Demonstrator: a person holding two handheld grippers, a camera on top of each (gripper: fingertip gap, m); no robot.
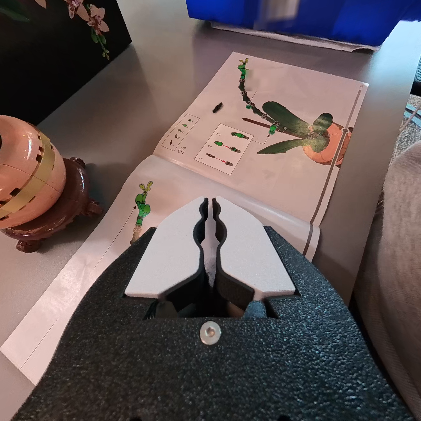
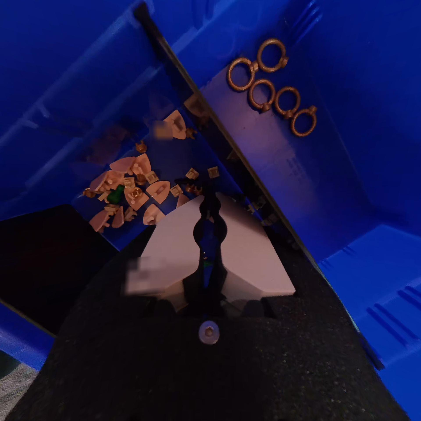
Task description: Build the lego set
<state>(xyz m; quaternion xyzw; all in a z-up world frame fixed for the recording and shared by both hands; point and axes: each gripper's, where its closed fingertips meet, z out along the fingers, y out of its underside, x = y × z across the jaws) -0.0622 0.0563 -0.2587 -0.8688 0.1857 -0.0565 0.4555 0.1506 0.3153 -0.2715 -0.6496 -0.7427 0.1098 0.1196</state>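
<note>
Fingers together and bare, the left gripper (image 1: 210,200) hovers over an open instruction booklet (image 1: 262,159) on the grey bench (image 1: 136,91), beside a pink pot model (image 1: 27,173). Right gripper (image 2: 210,200) reaches into a blue bin (image 2: 341,182) among pink petal pieces (image 2: 127,182), fingers nearly together; whether they hold anything cannot be told.

Left gripper (image 1: 210,200) is hovering low and tilted forward, its white fingers (image 1: 182,227) nearly together with just a thin slit between the dark pads. Right gripper (image 2: 210,200) is pointing steeply down, jaws pinched in tight; it's too dark to tell what's between the tips.
</note>
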